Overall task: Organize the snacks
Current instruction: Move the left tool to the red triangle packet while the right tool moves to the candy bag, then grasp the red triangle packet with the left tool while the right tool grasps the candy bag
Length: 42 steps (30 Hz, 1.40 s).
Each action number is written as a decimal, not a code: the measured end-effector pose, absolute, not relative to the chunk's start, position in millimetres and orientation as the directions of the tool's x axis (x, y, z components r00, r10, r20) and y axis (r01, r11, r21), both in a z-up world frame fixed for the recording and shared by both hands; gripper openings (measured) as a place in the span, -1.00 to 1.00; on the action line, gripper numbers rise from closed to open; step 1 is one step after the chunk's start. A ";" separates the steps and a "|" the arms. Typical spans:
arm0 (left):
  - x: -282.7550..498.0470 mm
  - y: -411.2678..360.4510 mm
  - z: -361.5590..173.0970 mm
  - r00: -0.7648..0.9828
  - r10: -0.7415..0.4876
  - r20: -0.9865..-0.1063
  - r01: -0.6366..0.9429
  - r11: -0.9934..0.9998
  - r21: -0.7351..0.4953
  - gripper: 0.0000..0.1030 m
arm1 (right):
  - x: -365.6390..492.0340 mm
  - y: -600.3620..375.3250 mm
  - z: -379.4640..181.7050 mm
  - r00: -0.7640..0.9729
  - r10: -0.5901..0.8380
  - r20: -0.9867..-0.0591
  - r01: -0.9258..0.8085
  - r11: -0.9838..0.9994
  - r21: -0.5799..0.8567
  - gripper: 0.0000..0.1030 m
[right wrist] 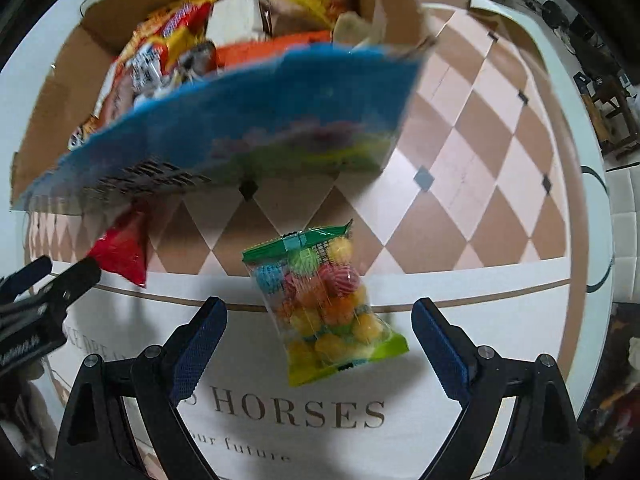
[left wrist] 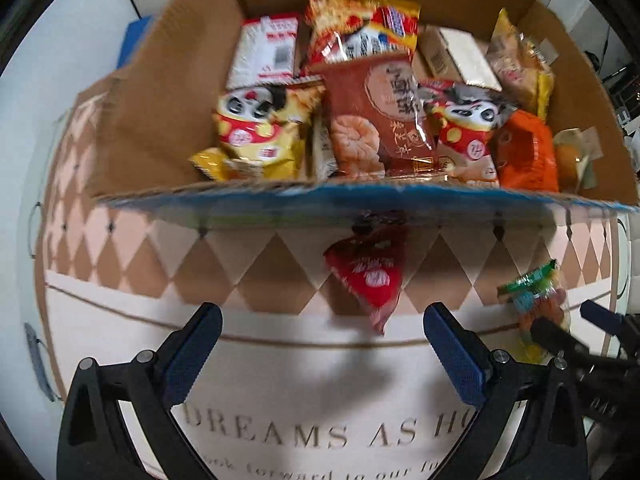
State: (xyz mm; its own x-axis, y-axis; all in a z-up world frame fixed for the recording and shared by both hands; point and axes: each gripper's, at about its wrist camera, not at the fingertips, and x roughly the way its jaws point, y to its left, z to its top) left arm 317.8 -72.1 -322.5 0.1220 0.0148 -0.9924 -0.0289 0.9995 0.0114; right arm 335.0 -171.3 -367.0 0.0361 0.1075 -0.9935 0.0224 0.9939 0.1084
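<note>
A red snack pack (left wrist: 368,280) lies on the printed mat, just before the blue front wall of a cardboard box (left wrist: 320,198) filled with several snack bags. My left gripper (left wrist: 322,314) points down over the pack's near end, open wide, touching nothing. A clear bag of coloured candy balls (right wrist: 324,308) with a green top lies on the mat to the right. My right gripper (right wrist: 320,308) hangs open over it, with the bag between the fingers and the pads clear of it. Each view catches the other gripper at its edge: the right gripper (left wrist: 576,324) and the left gripper (right wrist: 60,272).
The box (right wrist: 240,120) stands tilted in the right wrist view, its flaps (left wrist: 160,92) spread outward. The round table carries a mat (left wrist: 280,360) with a diamond pattern and printed words. Furniture and clutter (right wrist: 608,92) lie beyond the table's right edge.
</note>
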 end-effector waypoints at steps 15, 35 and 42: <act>306.2 -90.1 -358.4 0.021 -0.061 -0.998 -0.029 0.998 -0.061 -0.19 | 332.1 -169.8 -396.6 -0.032 0.097 -0.995 0.029 0.995 0.096 0.25; 171.4 -109.2 -371.0 -0.086 -0.082 -0.993 -0.035 0.996 -0.079 -0.19 | 247.6 -178.6 -412.5 -0.199 0.158 -0.967 0.087 0.986 0.143 0.24; 214.0 -67.7 -340.8 0.076 -0.191 -0.979 -0.204 0.958 -0.203 0.11 | 243.5 -188.5 -407.5 -0.178 0.173 -0.969 0.122 0.981 0.153 0.30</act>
